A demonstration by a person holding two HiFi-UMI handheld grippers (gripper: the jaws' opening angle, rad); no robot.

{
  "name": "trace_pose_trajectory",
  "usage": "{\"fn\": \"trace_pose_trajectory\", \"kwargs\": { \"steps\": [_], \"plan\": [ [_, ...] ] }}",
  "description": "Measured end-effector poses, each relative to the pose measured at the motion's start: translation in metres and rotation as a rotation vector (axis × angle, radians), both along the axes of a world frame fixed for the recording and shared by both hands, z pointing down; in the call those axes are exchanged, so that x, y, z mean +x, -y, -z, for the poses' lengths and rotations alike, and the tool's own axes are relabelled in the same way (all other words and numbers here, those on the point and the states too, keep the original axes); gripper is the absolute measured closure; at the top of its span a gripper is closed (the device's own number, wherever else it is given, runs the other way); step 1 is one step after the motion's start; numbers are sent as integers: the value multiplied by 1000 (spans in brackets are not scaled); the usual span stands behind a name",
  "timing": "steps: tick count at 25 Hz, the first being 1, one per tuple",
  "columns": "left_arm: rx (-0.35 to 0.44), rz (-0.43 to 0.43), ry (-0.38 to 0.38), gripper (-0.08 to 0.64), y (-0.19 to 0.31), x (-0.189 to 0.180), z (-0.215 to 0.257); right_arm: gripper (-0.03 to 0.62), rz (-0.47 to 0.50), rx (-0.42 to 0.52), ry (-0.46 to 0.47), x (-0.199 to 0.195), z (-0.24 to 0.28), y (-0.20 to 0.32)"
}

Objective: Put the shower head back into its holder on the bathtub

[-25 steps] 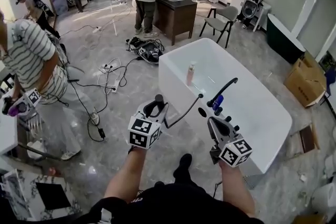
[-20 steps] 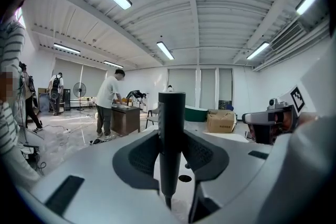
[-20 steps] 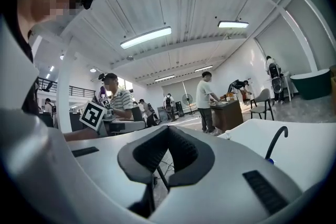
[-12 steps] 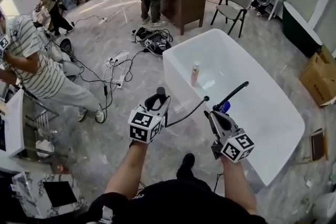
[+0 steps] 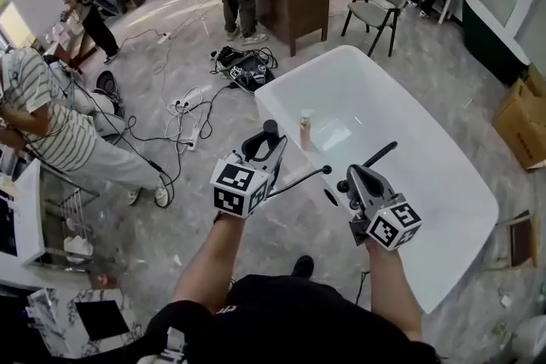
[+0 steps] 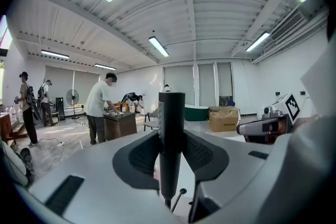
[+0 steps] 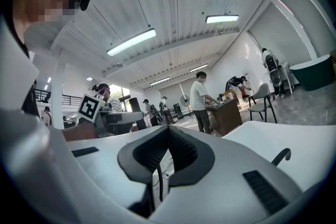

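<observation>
Head view, looking steeply down at a person standing at the near corner of a white bathtub (image 5: 271, 110), a tool in each hand.

The left tool (image 5: 265, 149) is held partway closed around the dark, cylindrical handle of the shower head (image 6: 171, 123). In the left gripper view the handle stands upright between the two pads, gripped on both sides. A thin dark hose (image 5: 300, 179) runs from it toward the tub's near rim. The shower head is in the air just beside the rim, not yet seated.

The right tool (image 5: 354, 182) has its jaws together – the right gripper view shows the pads meeting with nothing clamped. It hovers over the rim close to a dark curved faucet (image 5: 377, 155).

A small dark opening on the rim (image 5: 330, 198), between the two tools, looks like the holder, though this is a judgement.

The step in hand appears to be carrying the shower head to the tub. The next move calls for lining the handle up over that opening and lowering it in – keeping the hose slack and clear of the faucet.

Other people, a wooden desk (image 5: 294, 4) and floor cables fill the room behind.
</observation>
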State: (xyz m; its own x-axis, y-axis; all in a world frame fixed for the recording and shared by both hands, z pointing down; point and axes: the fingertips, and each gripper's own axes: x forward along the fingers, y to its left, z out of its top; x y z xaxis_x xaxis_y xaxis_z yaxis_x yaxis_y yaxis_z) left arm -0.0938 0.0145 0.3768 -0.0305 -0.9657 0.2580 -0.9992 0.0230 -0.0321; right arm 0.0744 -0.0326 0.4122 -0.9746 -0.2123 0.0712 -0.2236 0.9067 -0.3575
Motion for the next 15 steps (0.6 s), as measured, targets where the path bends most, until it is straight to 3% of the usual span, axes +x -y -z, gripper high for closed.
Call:
{"fn": "trace_pose_trajectory", "kwargs": {
  "steps": [10, 15],
  "plan": [
    [159, -118, 31, 417, 70, 12, 80, 578, -59, 26, 26, 7, 19, 46],
    [179, -186, 9, 417, 122, -5, 78, 578, -102, 43, -1, -12, 16, 82]
  ]
}}
